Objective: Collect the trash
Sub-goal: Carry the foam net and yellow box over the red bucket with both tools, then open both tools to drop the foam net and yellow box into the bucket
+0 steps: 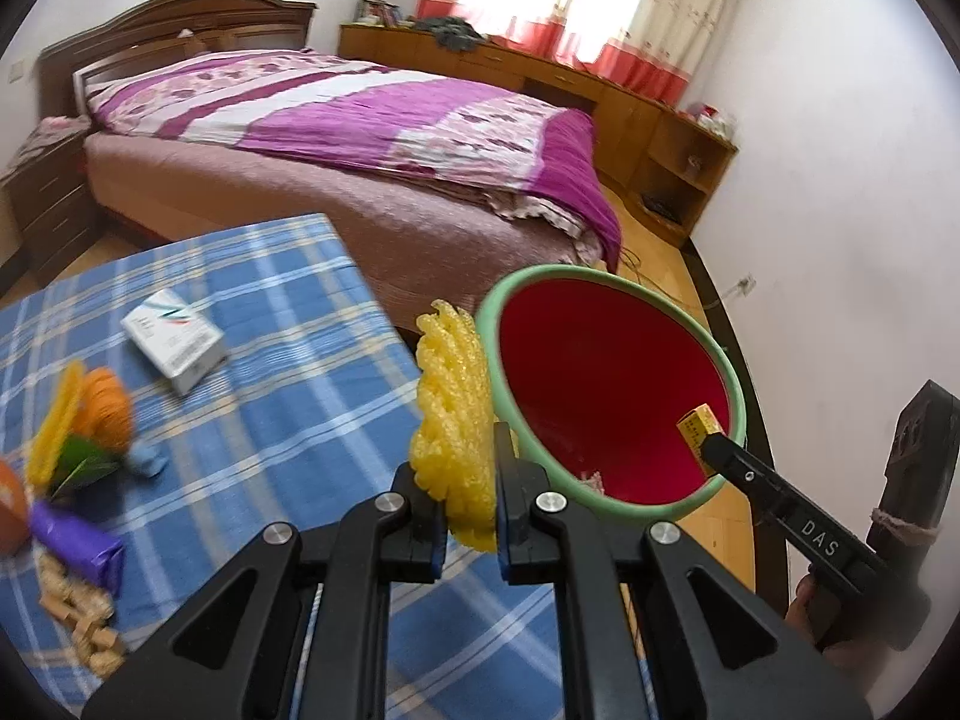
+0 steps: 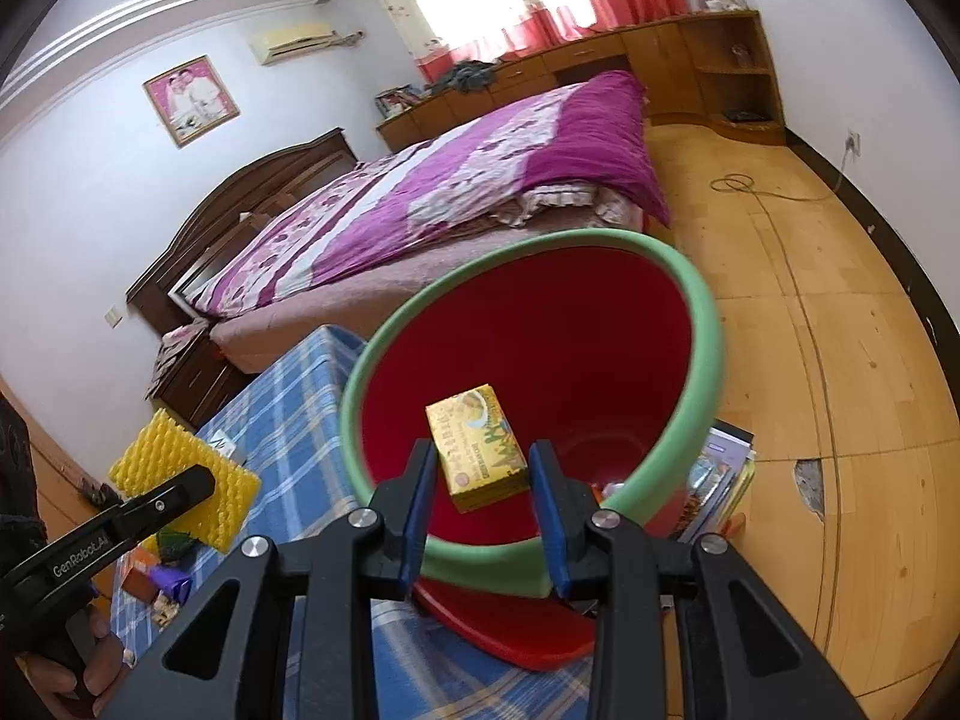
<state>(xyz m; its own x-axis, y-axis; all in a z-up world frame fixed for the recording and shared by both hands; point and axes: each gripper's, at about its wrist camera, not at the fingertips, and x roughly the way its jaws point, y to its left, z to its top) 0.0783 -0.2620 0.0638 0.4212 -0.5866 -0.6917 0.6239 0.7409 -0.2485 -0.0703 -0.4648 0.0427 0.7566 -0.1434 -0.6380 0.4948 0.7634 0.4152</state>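
Here, both handheld grippers hover at a bin beside a table in a bedroom.

Left gripper [image 1: 471,504]: jaws pinched tight on a yellow foam net [image 1: 453,420], a ribbed fruit-wrap sleeve that stands upright between the pads, just beside the bin's outer rim and above the table edge.

Right gripper [image 2: 483,501]: jaws narrowed onto a small yellow box [image 2: 480,456] with printed lettering; the blue pads press its two sides. The box hangs over the bin's open mouth.

Bin [image 2: 699,324]: a red bucket with a pale green rim, tilted in both views because the cameras are angled. A few small scraps lie near its bottom, too blurred to name.

Table [image 1: 270,324]: covered in a blue plaid cloth, with the bin just off its corner.

White box [image 1: 174,339]: a flat carton with a red and green stripe, lying on the cloth, well apart from the bin.

Other litter: at the table's left edge in the left wrist view sit an orange ball of yarn [image 1: 108,414], a purple wrapper [image 1: 78,546], a green scrap, a small blue lump and some tan crumbs, all motion-blurred.

Hand [image 2: 78,660]: fingers wrapped around the left gripper's handle, at the lower left of the right wrist view.

Room: a bed [image 1: 372,114] with a purple and white quilt stands behind the table; wooden cabinets run beneath a curtained window.
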